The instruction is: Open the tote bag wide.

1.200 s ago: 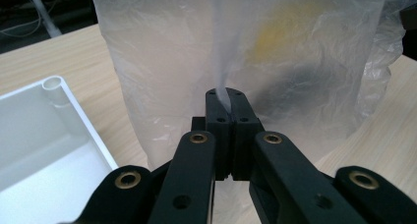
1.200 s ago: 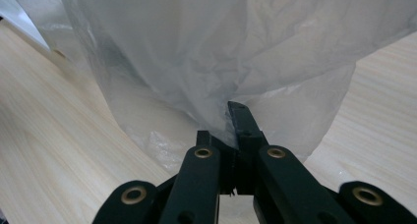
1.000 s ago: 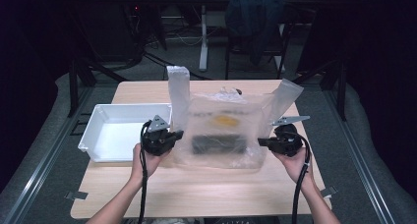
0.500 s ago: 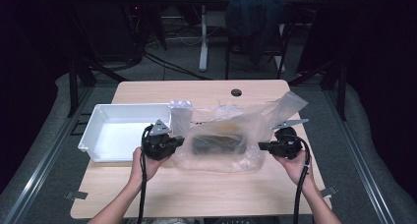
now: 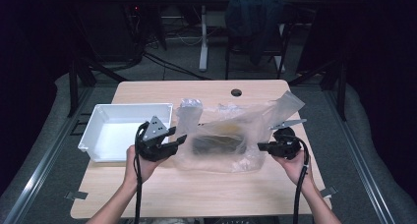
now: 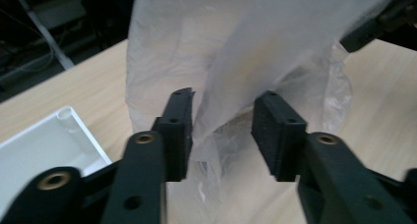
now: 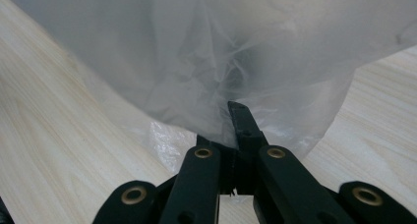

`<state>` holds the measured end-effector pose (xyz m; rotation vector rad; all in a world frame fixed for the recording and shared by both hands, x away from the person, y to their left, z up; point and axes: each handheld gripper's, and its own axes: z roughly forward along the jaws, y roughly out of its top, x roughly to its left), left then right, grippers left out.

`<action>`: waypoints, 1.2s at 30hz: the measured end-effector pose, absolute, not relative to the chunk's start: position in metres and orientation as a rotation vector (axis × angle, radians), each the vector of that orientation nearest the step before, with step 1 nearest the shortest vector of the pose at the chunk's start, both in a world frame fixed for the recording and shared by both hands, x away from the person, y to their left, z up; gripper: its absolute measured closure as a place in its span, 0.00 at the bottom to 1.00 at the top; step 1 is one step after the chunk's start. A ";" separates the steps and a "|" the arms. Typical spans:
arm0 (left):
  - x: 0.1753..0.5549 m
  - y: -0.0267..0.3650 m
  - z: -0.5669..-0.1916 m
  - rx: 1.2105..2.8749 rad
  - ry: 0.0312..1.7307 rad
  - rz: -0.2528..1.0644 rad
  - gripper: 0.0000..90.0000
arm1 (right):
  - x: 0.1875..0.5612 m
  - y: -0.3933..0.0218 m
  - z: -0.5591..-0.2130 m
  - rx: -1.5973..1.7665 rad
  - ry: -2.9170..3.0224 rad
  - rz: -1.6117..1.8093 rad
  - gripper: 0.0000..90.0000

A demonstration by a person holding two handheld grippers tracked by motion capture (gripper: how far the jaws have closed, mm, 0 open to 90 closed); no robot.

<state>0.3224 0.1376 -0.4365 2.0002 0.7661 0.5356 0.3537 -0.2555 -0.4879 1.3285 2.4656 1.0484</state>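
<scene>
Left gripper view, nearest: left gripper [image 6: 223,130] jaws parted w/ a fold of the plastic bag [image 6: 255,52] hanging between them, pads not pressing; they've just been opening. Right gripper [image 7: 235,135] clamped on the bag's other edge. Bag lies mid-table btwn both grippers, long axis left-right, dark box [image 5: 216,144] inside, white tray [image 5: 98,123] just left. Vs a sec ago: bag's left corner has dropped and bag slumped; left hand lifted off slightly.
</scene>
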 end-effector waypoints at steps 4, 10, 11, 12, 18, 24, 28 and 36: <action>0.337 0.130 -0.447 2.003 0.762 0.510 0.89 | 0.354 -0.254 -0.487 1.315 2.459 1.056 1.00; 0.350 0.132 -0.461 2.004 0.819 0.463 1.00 | 0.354 -0.254 -0.487 1.316 2.468 1.048 1.00; 0.351 0.133 -0.462 2.010 0.827 0.459 1.00 | 0.354 -0.254 -0.488 1.323 2.456 1.051 1.00; 0.352 0.134 -0.464 2.005 0.836 0.452 1.00 | 0.354 -0.255 -0.488 1.321 2.462 1.053 1.00; 0.353 0.136 -0.469 2.012 0.847 0.440 1.00 | 0.355 -0.254 -0.490 1.338 2.455 1.086 0.99; 0.351 0.135 -0.472 2.026 0.835 0.429 1.00 | 0.350 -0.260 -0.483 1.317 2.433 1.114 0.79; 0.350 0.135 -0.472 2.031 0.829 0.432 1.00 | 0.346 -0.261 -0.474 1.262 2.400 1.115 0.69; 0.352 0.137 -0.477 2.057 0.841 0.420 1.00 | 0.338 -0.250 -0.453 1.131 2.278 1.214 1.00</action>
